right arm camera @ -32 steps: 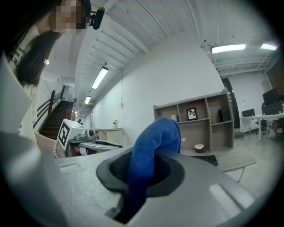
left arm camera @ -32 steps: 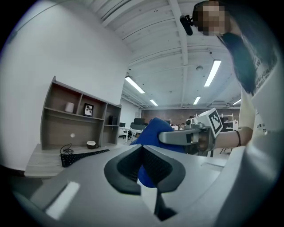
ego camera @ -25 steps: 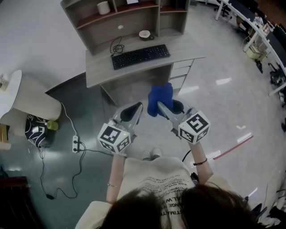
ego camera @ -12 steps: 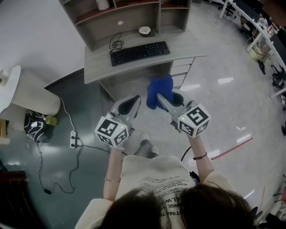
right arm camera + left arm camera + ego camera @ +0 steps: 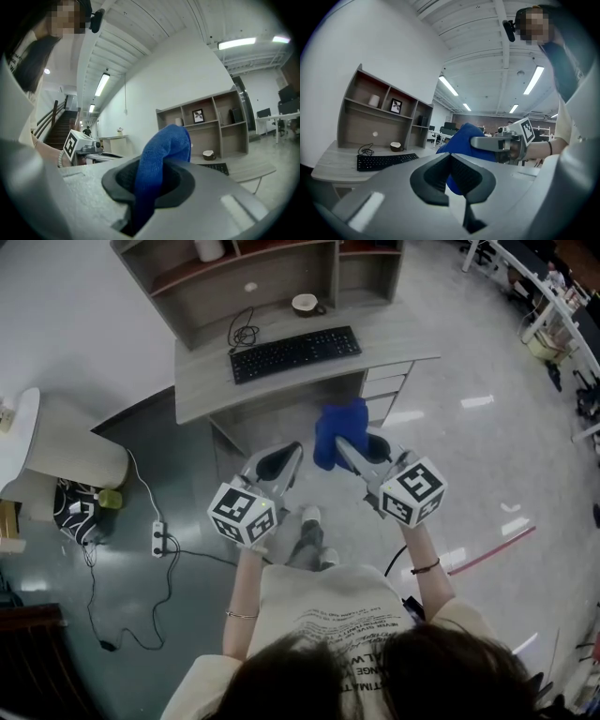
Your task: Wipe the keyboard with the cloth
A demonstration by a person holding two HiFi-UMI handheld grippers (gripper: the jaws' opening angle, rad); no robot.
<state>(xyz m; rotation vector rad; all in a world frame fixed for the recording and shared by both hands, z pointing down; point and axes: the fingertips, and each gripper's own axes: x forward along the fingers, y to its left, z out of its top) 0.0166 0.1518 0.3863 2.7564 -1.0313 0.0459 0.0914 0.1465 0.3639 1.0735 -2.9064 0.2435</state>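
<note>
While right gripper (image 5: 349, 452) jaws clamp the blue cloth (image 5: 337, 424) at frame ctr, cloth poking past the tips, left gripper (image 5: 287, 461) jaws sit together, empty; keyboard (image 5: 295, 353) on desk (image 5: 405, 341), upper ctr.

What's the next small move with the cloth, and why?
Probably carry the right tool forward toward the keyboard: that tool is clamped on the blue cloth, but the keyboard lies on the desk ahead, well out of contact.
</note>
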